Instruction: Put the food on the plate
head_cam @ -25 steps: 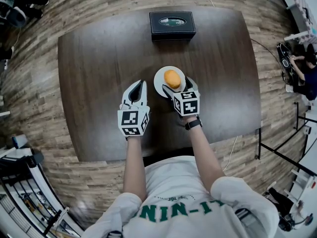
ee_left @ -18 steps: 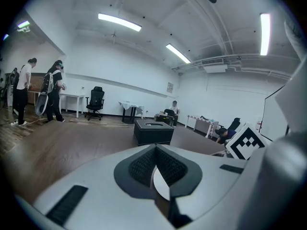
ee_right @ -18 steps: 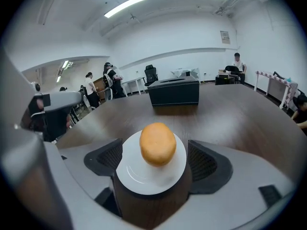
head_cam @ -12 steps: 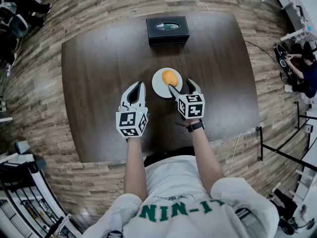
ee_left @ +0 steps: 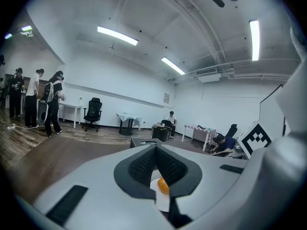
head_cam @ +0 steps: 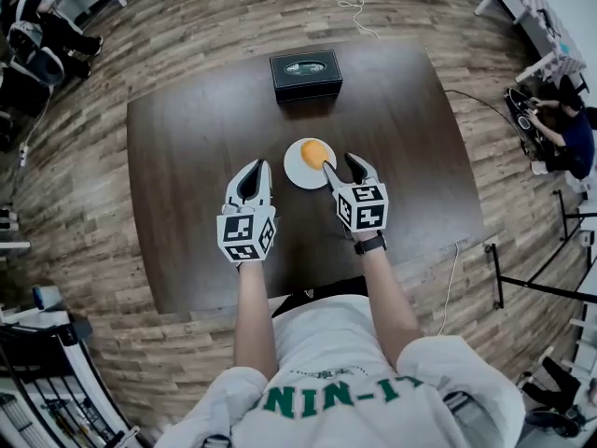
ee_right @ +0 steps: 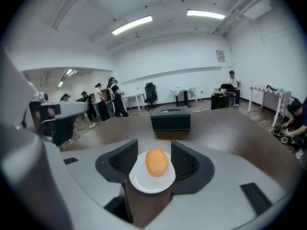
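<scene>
**Food** (head_cam: pixel 315 152): one round orange piece. It lies on the plate, slightly toward 1 o'clock of the plate's centre, with no gripper touching it.

**Plate** (head_cam: pixel 297 175): small, white and round. It sits flat near the middle of the table.

**Table** (head_cam: pixel 187 157): dark brown wood with rounded corners.

**Right gripper** (head_cam: pixel 340 164): sits at 5 o'clock of the plate, its tips just beside the rim and raised off the table. The jaws stand partly apart and have just been closing. Nothing is between the pads. In the right gripper view, the plate and food show through the gap but lie beyond it on the table.

**Left gripper** (head_cam: pixel 258 168): sits at 8 o'clock of the plate, near it but apart. The jaws are clenched, tips meeting, and hold nothing.

**Black box** (head_cam: pixel 305 74): rectangular, with an oval opening in the top. It stands at 12 o'clock of the plate, well apart, near the table's far edge.

**Wristwatch** (head_cam: pixel 370 245): dark, worn on the arm behind the right gripper.

**Floor** (head_cam: pixel 84 203): wood-pattern planks all round the table.

**Seated person** (head_cam: pixel 560 124): at 3 o'clock, well clear of the table.
</scene>
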